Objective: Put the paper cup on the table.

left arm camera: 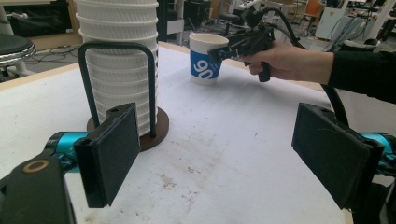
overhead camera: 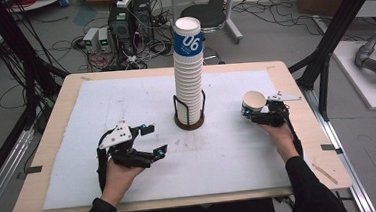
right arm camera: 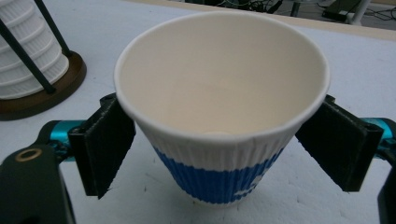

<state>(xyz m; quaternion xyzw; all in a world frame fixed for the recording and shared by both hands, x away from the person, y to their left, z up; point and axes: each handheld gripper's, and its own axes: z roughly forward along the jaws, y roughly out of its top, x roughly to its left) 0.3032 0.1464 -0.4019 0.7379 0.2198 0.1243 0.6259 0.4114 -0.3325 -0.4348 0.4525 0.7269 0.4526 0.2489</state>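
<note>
A white paper cup with a blue band [overhead camera: 253, 100] [left arm camera: 205, 58] [right arm camera: 219, 93] stands upright on the white mat at the right. My right gripper [overhead camera: 252, 111] [right arm camera: 215, 154] has one jaw on each side of it just under the rim, and a thin gap shows at the pads, so it is open. A tall stack of the same cups [overhead camera: 189, 71] [left arm camera: 119, 56] sits in a black wire holder on a brown round base [overhead camera: 189, 122]. Left of the stack, my left gripper [overhead camera: 156, 140] [left arm camera: 215, 158] rests low over the mat, open and empty.
The white mat [overhead camera: 101, 117] covers most of the wooden table [overhead camera: 56, 115]. Black frame posts rise at both sides of the table. Computers, cables and a stool stand on the floor beyond the far edge.
</note>
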